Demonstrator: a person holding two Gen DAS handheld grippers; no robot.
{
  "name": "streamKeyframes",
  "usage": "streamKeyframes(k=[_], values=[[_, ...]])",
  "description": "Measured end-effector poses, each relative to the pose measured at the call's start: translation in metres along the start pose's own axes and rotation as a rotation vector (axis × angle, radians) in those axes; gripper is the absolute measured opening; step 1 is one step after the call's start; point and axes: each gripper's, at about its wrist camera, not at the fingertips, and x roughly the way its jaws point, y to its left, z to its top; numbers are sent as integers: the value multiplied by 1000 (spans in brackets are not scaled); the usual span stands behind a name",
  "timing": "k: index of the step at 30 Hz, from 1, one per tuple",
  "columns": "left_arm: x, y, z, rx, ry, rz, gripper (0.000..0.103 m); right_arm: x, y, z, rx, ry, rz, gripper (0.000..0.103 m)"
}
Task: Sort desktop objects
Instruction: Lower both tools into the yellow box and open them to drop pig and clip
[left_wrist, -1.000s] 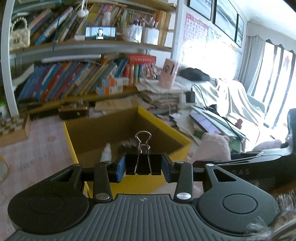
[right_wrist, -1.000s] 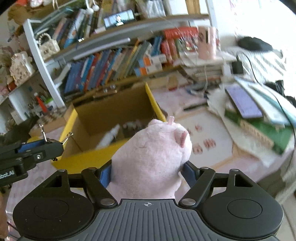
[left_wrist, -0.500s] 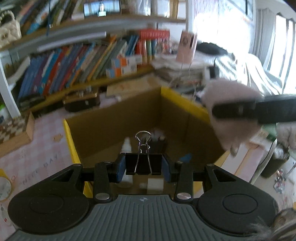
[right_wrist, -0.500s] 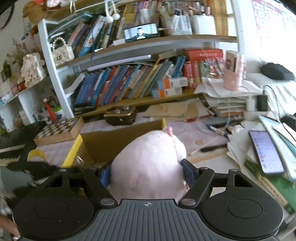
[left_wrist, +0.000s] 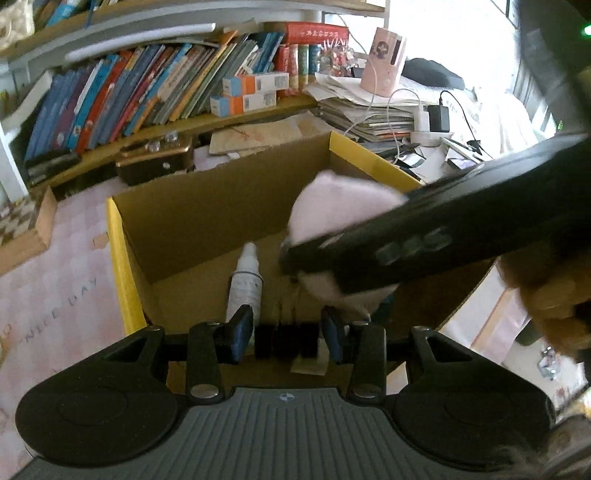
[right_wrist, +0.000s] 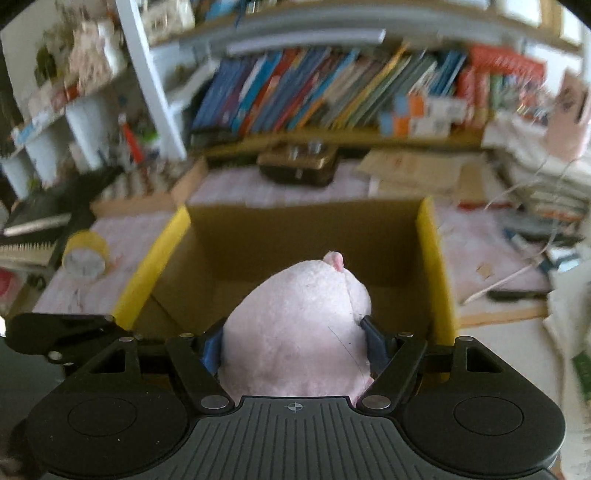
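Setting: home study or bedroom desk area, cluttered. Evidence: shelf (left_wrist: 229, 118) packed with leaning children's books (left_wrist: 147, 92) directly behind the cardboard box (left_wrist: 221, 206); stacked papers (left_wrist: 369, 110) with a charger and cables (left_wrist: 436, 118) right of the box; pink checked cloth printed "NICE DAY" covering the bench (left_wrist: 55, 280) left of the box; roll of yellow tape (right_wrist: 85, 254) and a chessboard (left_wrist: 18, 221) further left.

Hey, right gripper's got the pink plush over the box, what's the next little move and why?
Probably open the right gripper and drop the pink plush: it is already hanging over the open cardboard box, inside the yellow edges.
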Motion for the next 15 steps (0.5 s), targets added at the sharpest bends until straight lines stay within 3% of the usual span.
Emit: streamKeyframes(k=[4, 7, 8, 10, 15], values=[[-1, -2, 0, -1, 5, 5, 40, 23, 1, 2, -22, 103, -4, 75], [-4, -4, -1, 9, -7, 3, 47, 32, 0, 0, -29, 160, 1, 77], [-6, -6, -1, 19, -17, 21, 55, 33, 1, -1, -35, 169, -2, 77], [-8, -6, -1, 14, -36, 66, 75, 31, 2, -1, -36, 160, -1, 79], [-24, -4, -4, -2, -76, 57, 83, 20, 1, -1, 3, 110, 14, 88]])
